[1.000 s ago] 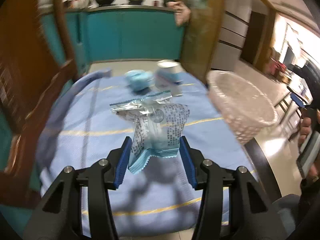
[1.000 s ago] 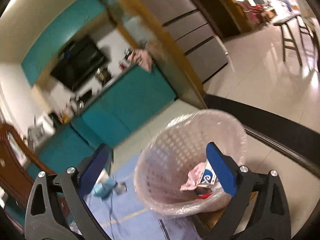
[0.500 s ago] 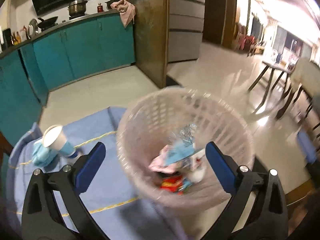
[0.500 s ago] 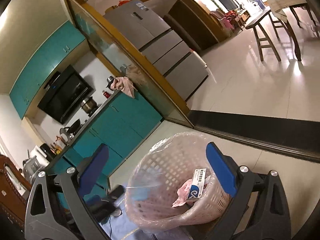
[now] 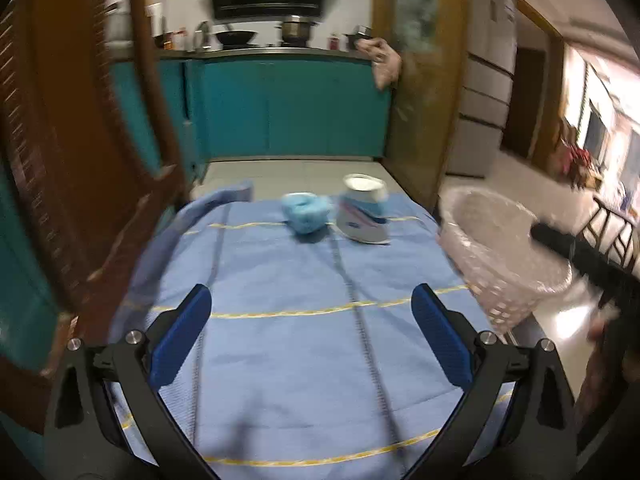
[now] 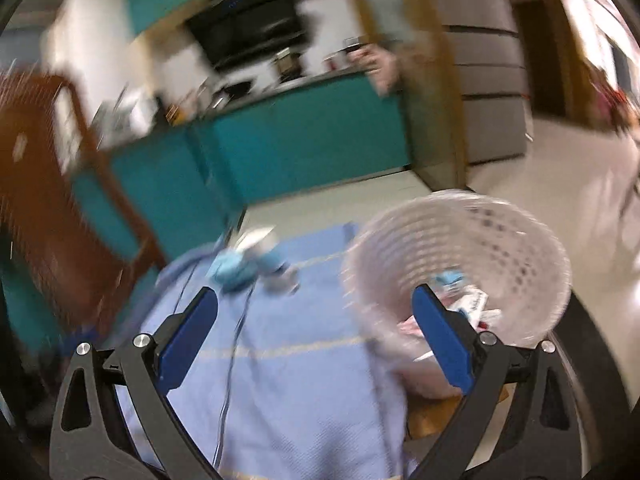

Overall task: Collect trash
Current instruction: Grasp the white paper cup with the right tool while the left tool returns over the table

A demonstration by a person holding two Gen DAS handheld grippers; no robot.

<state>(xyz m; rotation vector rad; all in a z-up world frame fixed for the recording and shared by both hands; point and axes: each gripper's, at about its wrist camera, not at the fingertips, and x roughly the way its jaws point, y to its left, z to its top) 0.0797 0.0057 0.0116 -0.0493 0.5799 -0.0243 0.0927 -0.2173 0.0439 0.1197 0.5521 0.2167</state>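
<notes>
Both the left tongs point(image 5: 311, 336) and right tongs point(image 6: 316, 334) gape wide and empty; a hasty grab at the cup point(image 5: 363, 212) at 12 o'clock, beside the wad point(image 5: 306, 212), could topple it.

No lettering is legible anywhere; the paper cup's point(image 5: 363, 210) print is blurred.

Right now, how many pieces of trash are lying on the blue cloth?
2: a crumpled blue wad near the cloth's far edge, and a tipped paper cup just to its right. The basket at the table's right holds more, not counted.
</notes>
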